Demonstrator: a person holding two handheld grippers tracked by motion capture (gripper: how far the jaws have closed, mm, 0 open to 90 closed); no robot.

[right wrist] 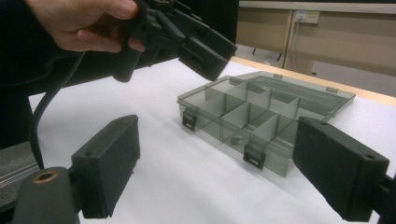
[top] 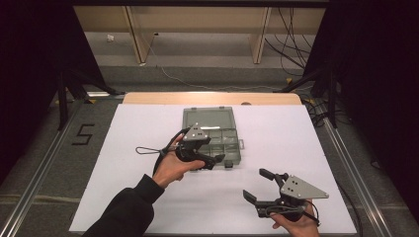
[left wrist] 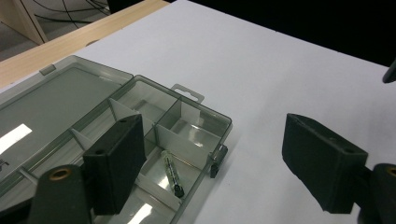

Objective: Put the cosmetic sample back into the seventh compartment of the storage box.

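In the high view the left claw (top: 221, 160) and its hand (top: 170, 168) cover the near left compartments of the open organiser box (top: 210, 118). The left gripper view cuts off the box's lid at its left edge. A small glass tube (left wrist: 171, 171) lies in one compartment; its contents are too small to tell.
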